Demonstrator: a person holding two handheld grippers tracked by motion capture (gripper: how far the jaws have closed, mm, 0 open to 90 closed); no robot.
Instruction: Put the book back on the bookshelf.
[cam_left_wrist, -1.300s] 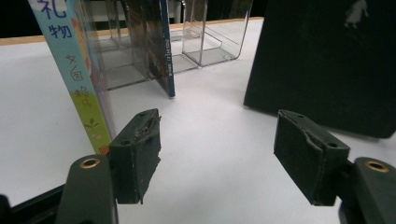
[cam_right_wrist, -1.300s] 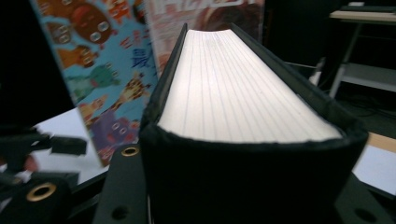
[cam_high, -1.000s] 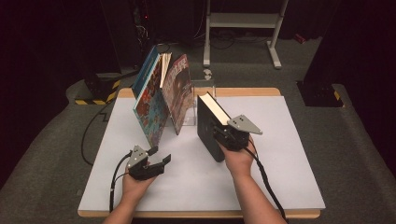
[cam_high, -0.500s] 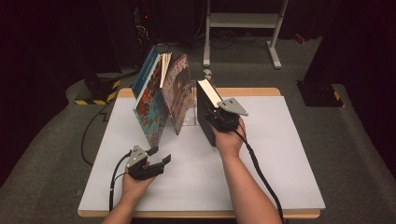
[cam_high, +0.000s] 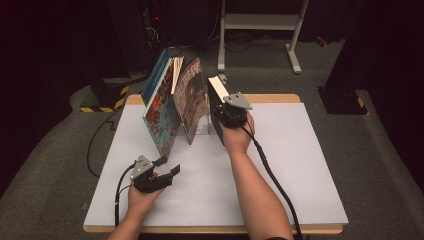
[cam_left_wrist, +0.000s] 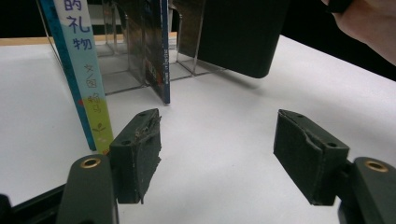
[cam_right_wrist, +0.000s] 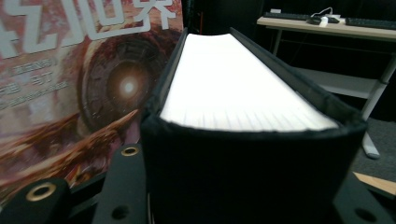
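We hold the black book (cam_high: 218, 107) upright in the right gripper (cam_high: 227, 116), spine toward the hand, white page edge (cam_right_wrist: 233, 84) facing up. The jaws are closed on both covers across the spine, which keeps the book vertical so it can slide in on its bottom edge. The book stands at the right end of the clear rack (cam_left_wrist: 189, 65), just beside the red-covered book (cam_high: 192, 100) and roughly parallel to it. In the left gripper view, its lower corner hangs slightly above the table (cam_high: 300, 150), so we judge it not yet seated.

Left of the red book, two more books (cam_high: 160, 102) lean in the rack, the outermost with a blue spine (cam_left_wrist: 81, 70). Their lean leaves the rack's right end free.

The left gripper (cam_high: 167, 167) rests near the table's front edge, well apart from the rack. Its jaws are wide apart with nothing between them; we judge it parked clear of the insertion path.
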